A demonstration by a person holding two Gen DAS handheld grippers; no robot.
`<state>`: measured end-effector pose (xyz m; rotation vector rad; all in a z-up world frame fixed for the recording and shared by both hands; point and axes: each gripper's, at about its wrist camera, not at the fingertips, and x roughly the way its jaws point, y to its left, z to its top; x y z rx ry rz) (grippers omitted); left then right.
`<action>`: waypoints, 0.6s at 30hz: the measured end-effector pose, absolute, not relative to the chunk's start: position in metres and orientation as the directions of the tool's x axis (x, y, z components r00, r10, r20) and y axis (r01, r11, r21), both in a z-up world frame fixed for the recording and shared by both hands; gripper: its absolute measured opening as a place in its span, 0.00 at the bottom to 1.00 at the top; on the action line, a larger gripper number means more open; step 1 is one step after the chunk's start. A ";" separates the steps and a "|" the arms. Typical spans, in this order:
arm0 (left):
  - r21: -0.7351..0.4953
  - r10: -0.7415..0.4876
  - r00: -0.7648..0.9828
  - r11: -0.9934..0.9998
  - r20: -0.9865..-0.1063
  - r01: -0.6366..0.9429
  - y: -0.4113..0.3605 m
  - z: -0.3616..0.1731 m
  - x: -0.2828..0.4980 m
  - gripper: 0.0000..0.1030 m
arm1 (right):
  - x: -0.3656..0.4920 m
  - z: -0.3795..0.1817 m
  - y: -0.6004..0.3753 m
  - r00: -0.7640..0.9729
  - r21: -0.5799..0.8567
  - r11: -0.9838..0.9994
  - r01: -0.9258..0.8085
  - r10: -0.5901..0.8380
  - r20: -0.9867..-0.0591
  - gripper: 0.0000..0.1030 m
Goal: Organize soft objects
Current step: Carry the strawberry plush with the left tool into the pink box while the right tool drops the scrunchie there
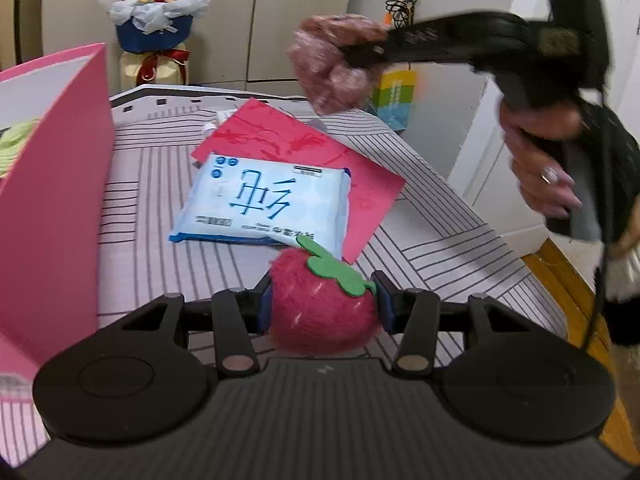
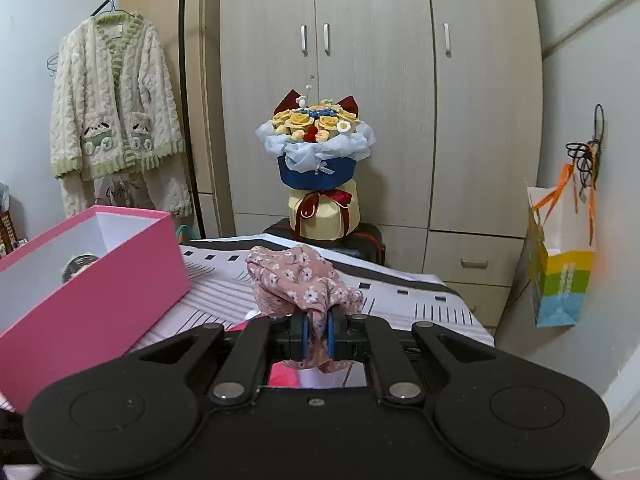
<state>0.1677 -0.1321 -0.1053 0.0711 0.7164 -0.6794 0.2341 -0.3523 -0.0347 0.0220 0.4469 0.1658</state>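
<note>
Left wrist view: bed w/ grey-and-white striped cover fills the middle; on it a red paper sheet, and lying on that a light blue tissue pack w/ big blue characters. Pink box stands at the bed's left side, open, something pale green inside. Behind the bed a flower bouquet in blue wrap, beige wardrobe doors, a rainbow-striped paper bag by the wall, yellow wood floor at far right.

Left gripper is closed onto a plush strawberry, blue pads pressing both sides, green leaf on top; berry sits low over the bed, just in front of the tissue pack. Can't tell if it touches the cover.

Right gripper shows here from outside, blurred, held up in the air by the person's hand, clamping a pink floral cloth above the bed's far end.

Right wrist view adds: right gripper's jaws nearly together, pinching the cloth's bunched fabric betw. the blue pads, rest of it puffed up ahead. Also a cream cardigan w/ green trim on a hanger at left, wardrobe handles and drawers, bouquet on a dark case, box interior white. Strawberry and tissue pack not seen from here
</note>
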 end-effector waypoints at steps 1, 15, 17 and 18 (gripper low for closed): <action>-0.165 -0.549 0.554 0.788 -0.626 0.594 -0.130 -0.104 0.166 0.46 | 0.228 -0.034 -0.351 0.887 0.063 0.985 -0.159 0.171 -0.429 0.11; -0.187 -0.537 0.582 0.812 -0.611 0.553 -0.089 -0.084 0.143 0.46 | 0.145 -0.044 -0.319 0.833 0.115 0.962 -0.249 0.273 -0.482 0.11; -0.186 -0.531 0.584 0.817 -0.614 0.546 -0.084 -0.082 0.140 0.46 | 0.136 -0.048 -0.315 0.820 0.124 0.959 -0.256 0.283 -0.498 0.11; -0.186 -0.529 0.584 0.818 -0.615 0.545 -0.081 -0.081 0.138 0.46 | 0.132 -0.050 -0.313 0.814 0.125 0.957 -0.260 0.287 -0.505 0.11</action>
